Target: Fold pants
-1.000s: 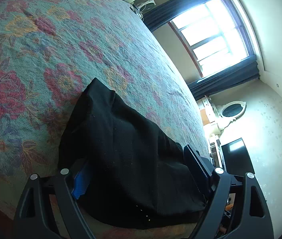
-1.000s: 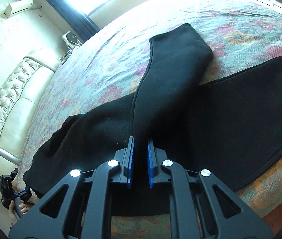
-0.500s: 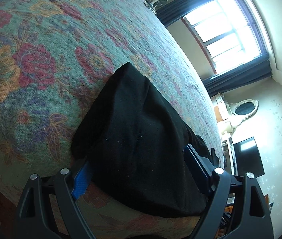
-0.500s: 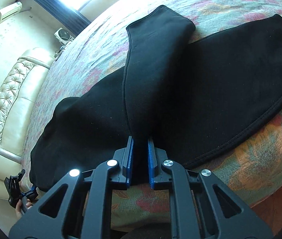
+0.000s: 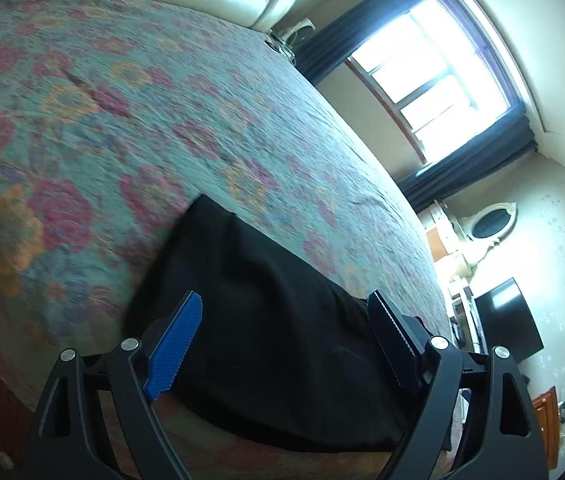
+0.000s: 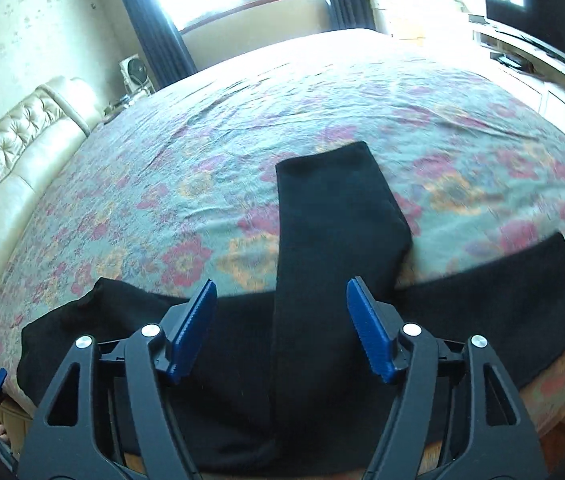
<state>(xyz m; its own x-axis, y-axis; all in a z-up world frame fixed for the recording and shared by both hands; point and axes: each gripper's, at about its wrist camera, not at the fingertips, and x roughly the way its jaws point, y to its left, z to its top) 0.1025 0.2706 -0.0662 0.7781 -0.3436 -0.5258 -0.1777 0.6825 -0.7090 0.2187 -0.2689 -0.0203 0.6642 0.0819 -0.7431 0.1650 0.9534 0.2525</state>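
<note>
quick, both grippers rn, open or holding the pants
Left gripper: open, holding nothing, black pants lie below it.
Right gripper: jaws just opened, holding nothing.

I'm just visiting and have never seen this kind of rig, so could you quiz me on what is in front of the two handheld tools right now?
1. True or false: the right gripper is clamped on the black fabric pants.
2. What do the pants lie on?
3. Which is visible beyond the bed: A) bicycle, B) bright window, C) bathtub?

Key:
1. False; its fingers have just been opening and stand apart.
2. The floral-patterned bedspread.
3. B.
</note>
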